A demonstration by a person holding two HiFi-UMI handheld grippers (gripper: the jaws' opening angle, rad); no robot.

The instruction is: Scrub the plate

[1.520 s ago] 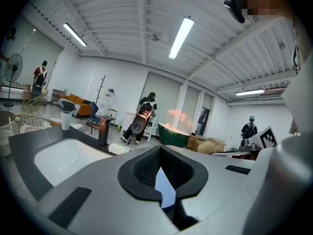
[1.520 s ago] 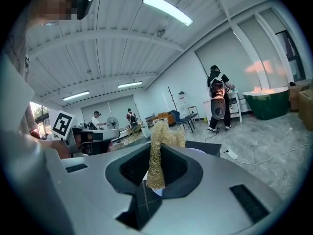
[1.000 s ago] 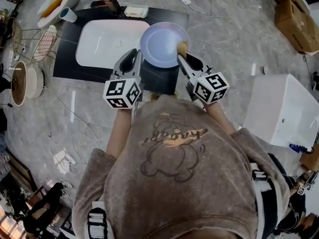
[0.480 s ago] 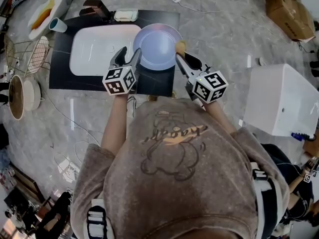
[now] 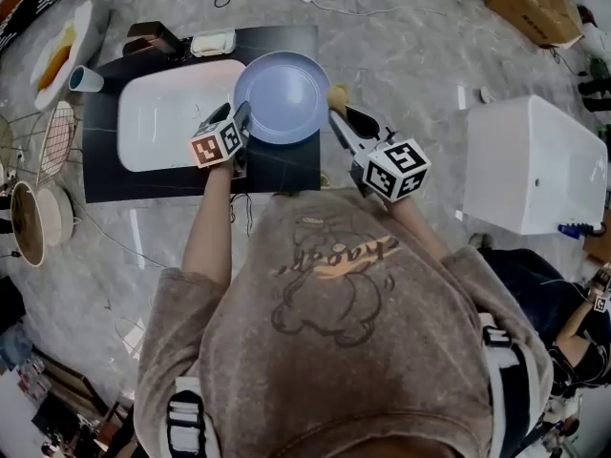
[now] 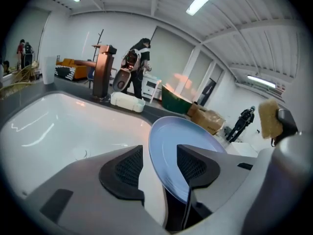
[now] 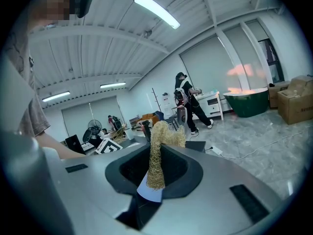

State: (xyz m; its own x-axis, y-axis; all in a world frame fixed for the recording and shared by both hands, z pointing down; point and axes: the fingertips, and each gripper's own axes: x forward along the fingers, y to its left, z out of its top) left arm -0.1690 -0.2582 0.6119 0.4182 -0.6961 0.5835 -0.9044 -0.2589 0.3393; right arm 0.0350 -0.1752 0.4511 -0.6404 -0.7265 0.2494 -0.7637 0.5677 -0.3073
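Left tongs point(image 6: 159, 166) are apart and closing, with the rim of the round pale-blue plate point(image 6: 182, 140) between them and the pads not clamped on it. Right tongs point(image 7: 155, 169) are clamped on a tan mesh scrub pad point(image 7: 157, 153), just beside the plate's right edge. The plate sits on the black tabletop point(image 5: 296, 165) at the right edge of the white rectangular sink point(image 5: 158, 113), with a white soap dish point(image 5: 212, 42) beyond.

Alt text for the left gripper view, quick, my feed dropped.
The left gripper is closing its jaws on the near rim of a pale blue plate, which sits between them with a gap at its left. A white sink lies behind it.
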